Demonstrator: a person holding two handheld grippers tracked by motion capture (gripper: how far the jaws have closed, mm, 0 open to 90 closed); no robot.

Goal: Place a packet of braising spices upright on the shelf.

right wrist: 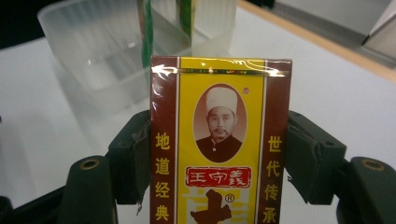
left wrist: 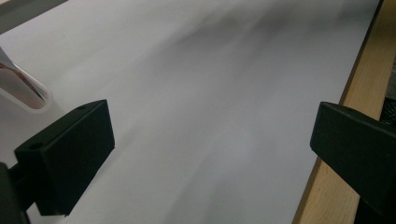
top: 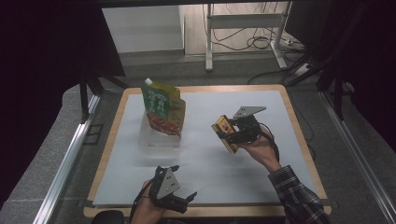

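The left gripper (top: 183,198), nearest the camera, rests at the table's (top: 201,88) front edge, jaws spread and empty. The right gripper (top: 232,134) clamps a yellow box (right wrist: 219,140) by its long sides, its long axis pointing toward the clear tub (top: 159,139) at nine o'clock, where a green pouch (top: 162,108) stands.

Dim room, soft overhead light, blurred foreground, slight foil glare.

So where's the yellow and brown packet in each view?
High view: the packet sits right of centre, clamped in the right gripper above the white mat.
Left gripper view: not in it.
Right gripper view: it stands at centre, between the two jaws.
Shared landmark: the clear plastic tray, beyond the packet.
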